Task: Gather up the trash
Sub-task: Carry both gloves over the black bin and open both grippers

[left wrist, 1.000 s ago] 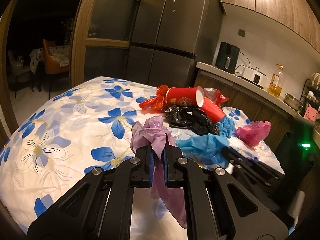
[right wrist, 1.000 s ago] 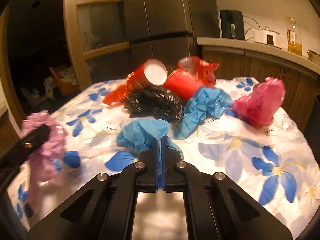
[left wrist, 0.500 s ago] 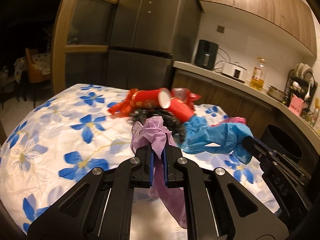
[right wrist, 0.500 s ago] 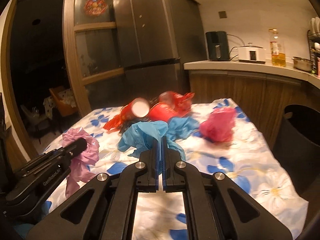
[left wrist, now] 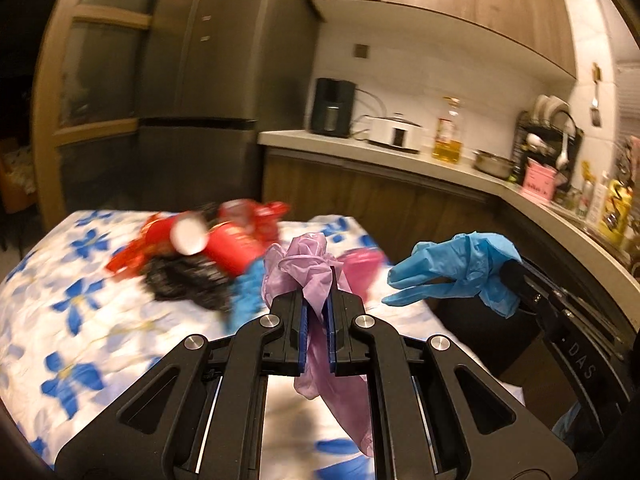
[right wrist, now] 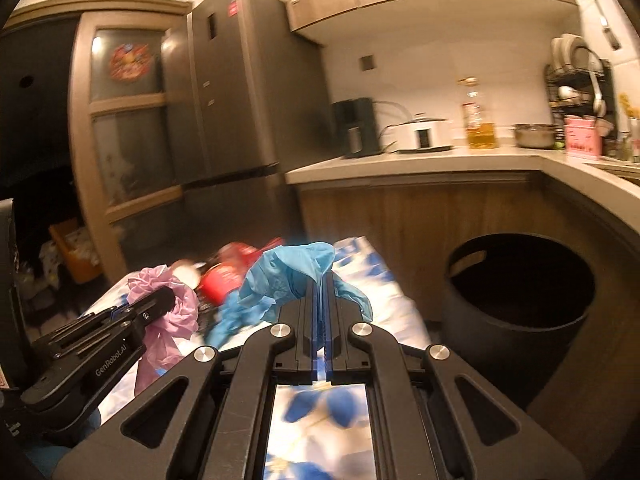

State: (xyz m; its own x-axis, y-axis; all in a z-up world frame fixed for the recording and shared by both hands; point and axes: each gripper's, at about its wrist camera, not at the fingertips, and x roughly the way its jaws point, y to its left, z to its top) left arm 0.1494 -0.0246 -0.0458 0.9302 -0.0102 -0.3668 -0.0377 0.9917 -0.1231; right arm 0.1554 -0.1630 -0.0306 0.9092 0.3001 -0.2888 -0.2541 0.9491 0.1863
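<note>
A: Jaws, both units?

B: Left gripper clamped on the purple glove; glove bunches above the pads and trails below them. Right gripper clamped on the blue glove; in the left view its fingers hang free in the air.

A: Positions?

B: Both held above the flowered tablecloth. Black bin stands on the floor just beside the table, right of the blue glove.

A: Remaining trash?

B: Red cups, black bag, pink bag lie together on the table. Blurred.
</note>
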